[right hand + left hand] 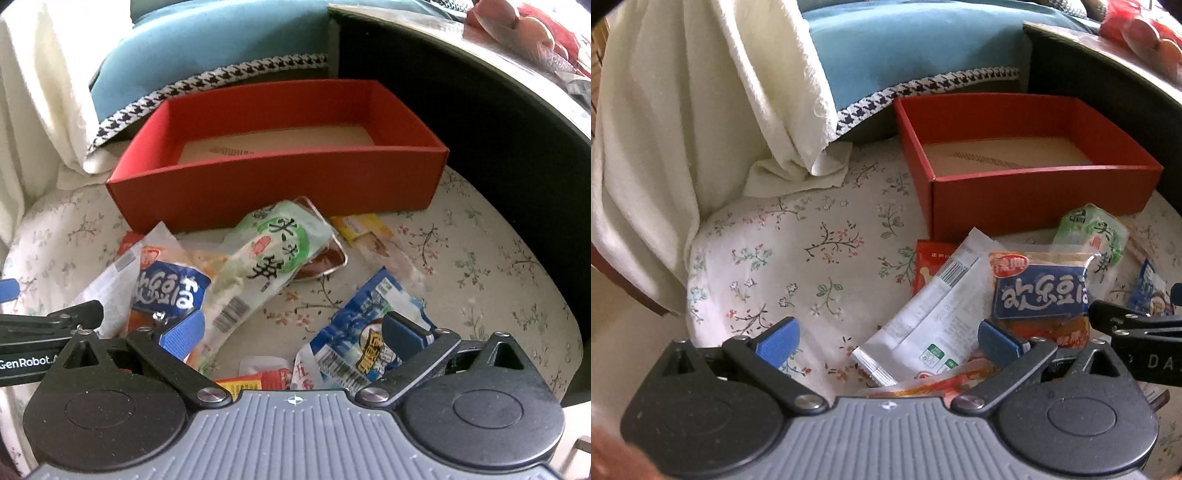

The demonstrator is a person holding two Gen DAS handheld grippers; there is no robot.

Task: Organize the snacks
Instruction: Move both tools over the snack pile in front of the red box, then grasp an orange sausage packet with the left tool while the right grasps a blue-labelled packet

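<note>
The left gripper (888, 341) hangs jaws spread and empty over the white packet (932, 310), which lies on the floral cushion (798, 243) before the empty red box (1027, 192). It looks light, slick, crinkly — best pinched at a sealed end. The right gripper (291, 334) — likewise wide, holding nothing — hovers between the green packet (266, 258) and the blue packet (364, 332).

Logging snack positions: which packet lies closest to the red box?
The green-and-white packet: its top end reaches the box's front wall, ahead of the navy and light-blue packets.
</note>
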